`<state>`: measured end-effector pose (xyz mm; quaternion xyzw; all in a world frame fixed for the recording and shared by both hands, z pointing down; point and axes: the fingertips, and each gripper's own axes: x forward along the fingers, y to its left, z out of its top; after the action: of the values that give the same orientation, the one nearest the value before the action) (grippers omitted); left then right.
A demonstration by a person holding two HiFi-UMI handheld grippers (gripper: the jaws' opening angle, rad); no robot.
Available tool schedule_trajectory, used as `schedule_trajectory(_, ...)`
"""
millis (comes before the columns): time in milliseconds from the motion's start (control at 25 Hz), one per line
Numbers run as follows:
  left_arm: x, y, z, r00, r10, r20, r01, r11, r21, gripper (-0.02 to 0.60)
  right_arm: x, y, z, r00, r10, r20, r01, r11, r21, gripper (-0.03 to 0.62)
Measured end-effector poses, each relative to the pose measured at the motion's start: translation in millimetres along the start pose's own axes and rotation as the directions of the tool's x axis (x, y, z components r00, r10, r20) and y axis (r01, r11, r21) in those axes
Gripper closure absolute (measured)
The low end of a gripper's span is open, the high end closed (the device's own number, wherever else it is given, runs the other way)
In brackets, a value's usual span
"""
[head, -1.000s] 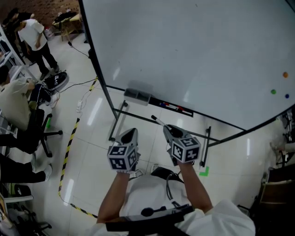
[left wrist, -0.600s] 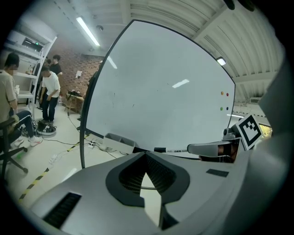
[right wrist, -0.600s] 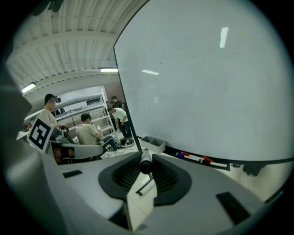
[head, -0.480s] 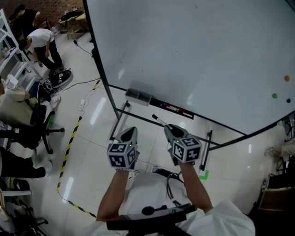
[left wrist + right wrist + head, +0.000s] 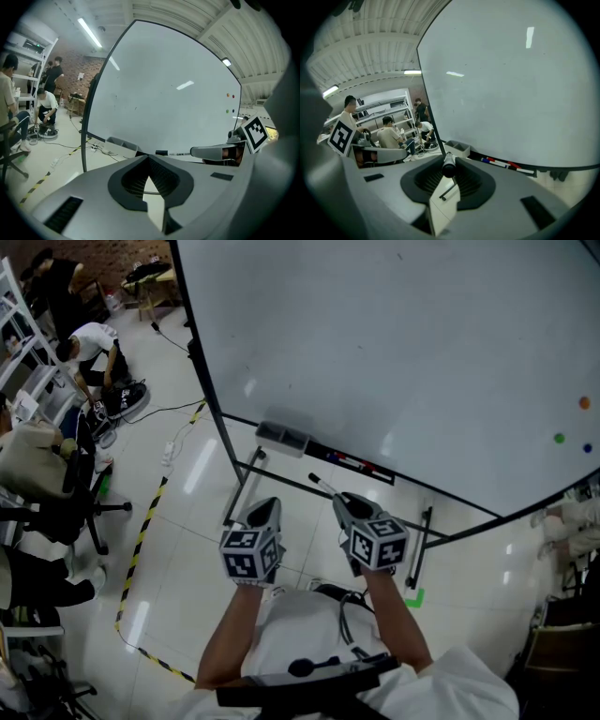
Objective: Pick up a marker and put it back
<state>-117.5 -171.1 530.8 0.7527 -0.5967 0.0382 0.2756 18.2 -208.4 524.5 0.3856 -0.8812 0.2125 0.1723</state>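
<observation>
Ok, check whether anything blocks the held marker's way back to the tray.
Nothing visible does. The marker in the right gripper has open air ahead to the tray; the left gripper stands off to the side.

Slim pale-barrelled marker with dark end [image 5: 322, 486], pinched between jaws of right hand-held gripper [image 5: 343, 502], jutting forward toward long whiteboard tray [image 5: 349, 461], near it but not touching.
</observation>
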Motion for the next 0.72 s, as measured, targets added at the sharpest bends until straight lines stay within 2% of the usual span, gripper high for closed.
schedule_trajectory(280,2,7,-4,1.000,-0.006,-0.018,0.006,1.000,-0.001,0.581,14,-7,2,1.000,-0.021,-0.001,0.021,1.000,-0.013,0.507)
schedule_trajectory(720,19,30,13,1.000,0.018,-0.017,-0.018,1.000,0.000,0.581,86,-23,31,0.999,-0.018,-0.039,0.015,0.996,-0.091,0.507)
